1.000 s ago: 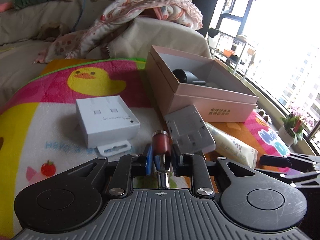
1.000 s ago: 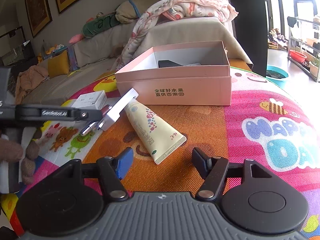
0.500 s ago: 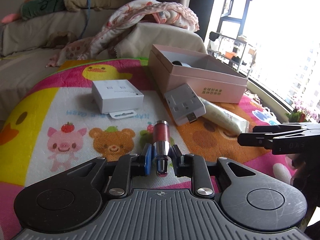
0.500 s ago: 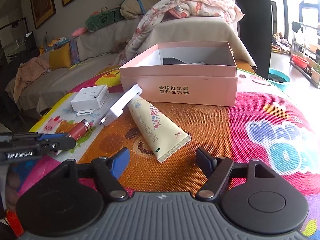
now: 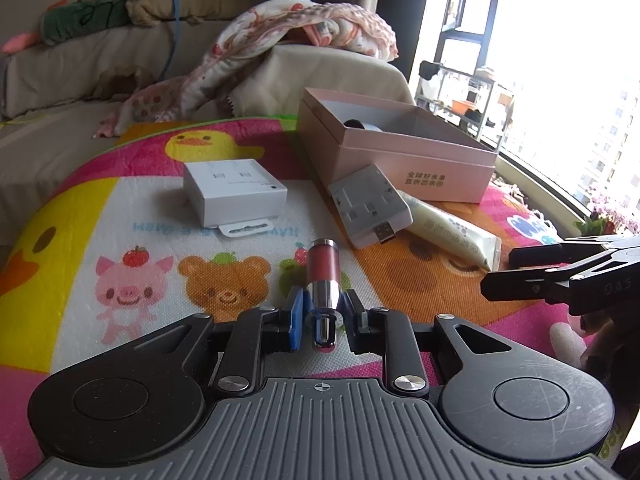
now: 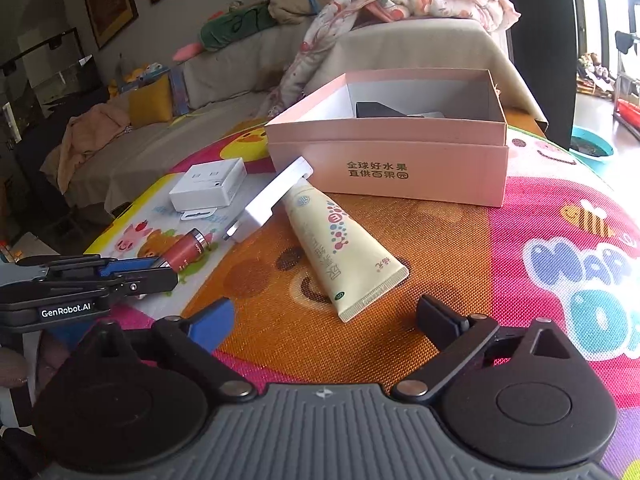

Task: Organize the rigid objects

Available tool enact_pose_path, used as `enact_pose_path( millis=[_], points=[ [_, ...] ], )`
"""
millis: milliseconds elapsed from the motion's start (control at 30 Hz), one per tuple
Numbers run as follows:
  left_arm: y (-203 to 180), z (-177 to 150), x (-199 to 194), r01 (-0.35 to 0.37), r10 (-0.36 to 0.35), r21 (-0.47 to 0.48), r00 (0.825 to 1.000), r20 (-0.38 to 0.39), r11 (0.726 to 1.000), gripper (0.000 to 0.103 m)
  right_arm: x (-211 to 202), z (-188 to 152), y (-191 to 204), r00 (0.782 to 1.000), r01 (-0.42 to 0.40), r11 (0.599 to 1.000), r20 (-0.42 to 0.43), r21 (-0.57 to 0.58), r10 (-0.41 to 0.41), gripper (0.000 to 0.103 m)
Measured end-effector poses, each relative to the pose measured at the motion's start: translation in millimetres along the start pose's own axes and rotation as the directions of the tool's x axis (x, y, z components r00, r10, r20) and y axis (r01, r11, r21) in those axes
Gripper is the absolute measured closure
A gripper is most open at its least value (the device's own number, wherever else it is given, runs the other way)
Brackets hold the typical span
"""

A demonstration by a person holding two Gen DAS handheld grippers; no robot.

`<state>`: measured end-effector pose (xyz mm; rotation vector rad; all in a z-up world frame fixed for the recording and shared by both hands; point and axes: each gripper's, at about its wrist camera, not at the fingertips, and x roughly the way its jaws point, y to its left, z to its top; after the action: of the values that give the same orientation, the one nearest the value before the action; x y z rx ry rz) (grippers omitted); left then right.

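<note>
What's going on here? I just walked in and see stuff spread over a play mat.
A person is tidying with two handheld grippers. The left gripper is shut on a red lipstick tube, held over the mat. The right gripper is empty, its jaws opening, facing a cream tube. A white adapter and white box lie beside the open pink box.

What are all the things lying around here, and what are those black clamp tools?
play mat: one, bright cartoon print, under everything
pink box: one, open, at the mat's far side, dark items inside
cream tube: one, pale yellow, lying in front of the pink box
white adapter: one, resting on the cream tube's far end
white box: one, left of the white adapter
red tube: one, red with a silver end, held
sofa: one, beige, behind, with a floral blanket
left gripper: black, shut on the red tube
right gripper: black, jaws opening, empty, near the cream tube
</note>
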<state>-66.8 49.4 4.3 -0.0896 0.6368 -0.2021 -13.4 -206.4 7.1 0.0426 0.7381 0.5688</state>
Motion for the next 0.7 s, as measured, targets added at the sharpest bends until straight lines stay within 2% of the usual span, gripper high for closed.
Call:
enact_pose_path(
  millis=[400, 567, 700],
  points=[
    [-6, 0, 1, -0.023, 0.024, 0.033, 1.000, -0.005, 0.999, 0.078, 0, 0, -1, 1.000, -0.005, 1.000, 0.005, 0.010, 0.005, 0.005],
    [-12, 0, 2, -0.046, 0.047, 0.066, 0.999, -0.006, 0.997, 0.078, 1, 0, 2, 1.000, 0.006, 1.000, -0.010, -0.014, -0.006, 0.005],
    [-8, 0, 2, -0.034, 0.034, 0.050, 0.999, -0.007, 0.998, 0.078, 4, 1, 6, 1.000, 0.011, 0.999, -0.027, -0.046, -0.013, 0.001]
  ],
)
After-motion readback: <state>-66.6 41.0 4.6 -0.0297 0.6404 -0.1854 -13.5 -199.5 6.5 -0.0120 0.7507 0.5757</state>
